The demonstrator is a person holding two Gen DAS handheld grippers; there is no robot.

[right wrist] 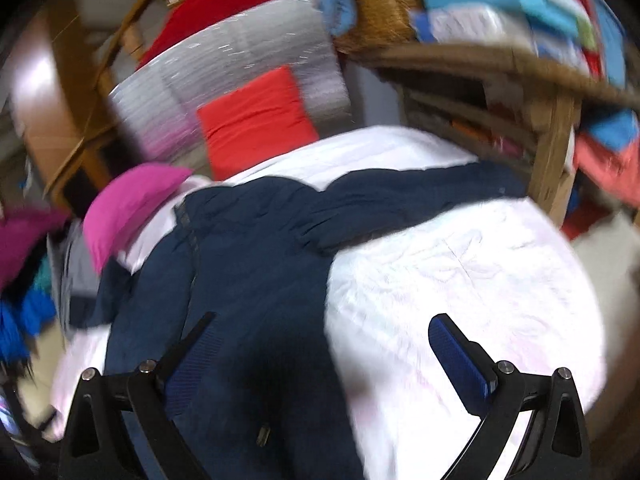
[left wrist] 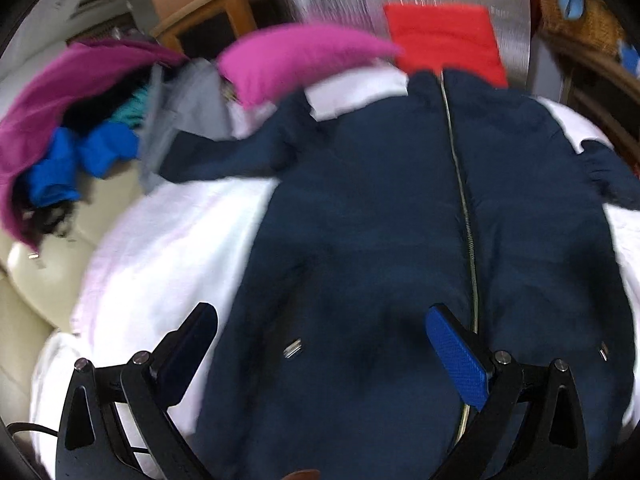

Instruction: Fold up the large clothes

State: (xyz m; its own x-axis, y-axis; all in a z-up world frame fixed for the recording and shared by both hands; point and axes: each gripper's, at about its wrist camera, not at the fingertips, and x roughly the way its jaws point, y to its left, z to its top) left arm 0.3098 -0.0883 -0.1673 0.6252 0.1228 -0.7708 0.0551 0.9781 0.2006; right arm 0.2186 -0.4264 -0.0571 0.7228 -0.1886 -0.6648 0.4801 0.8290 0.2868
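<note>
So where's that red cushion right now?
The red cushion lies at the far end of the white bedding, just past the navy jacket's collar, with the pink pillow on its left.

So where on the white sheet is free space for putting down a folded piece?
Free: the bare white sheet right of the dark navy zip jacket, below its spread sleeve. A narrower strip lies left of the jacket. Crowded: the far-left heap of magenta and blue clothes and the pink pillow.

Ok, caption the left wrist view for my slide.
Open left gripper above a navy zip jacket spread flat on a white sheet.
</note>
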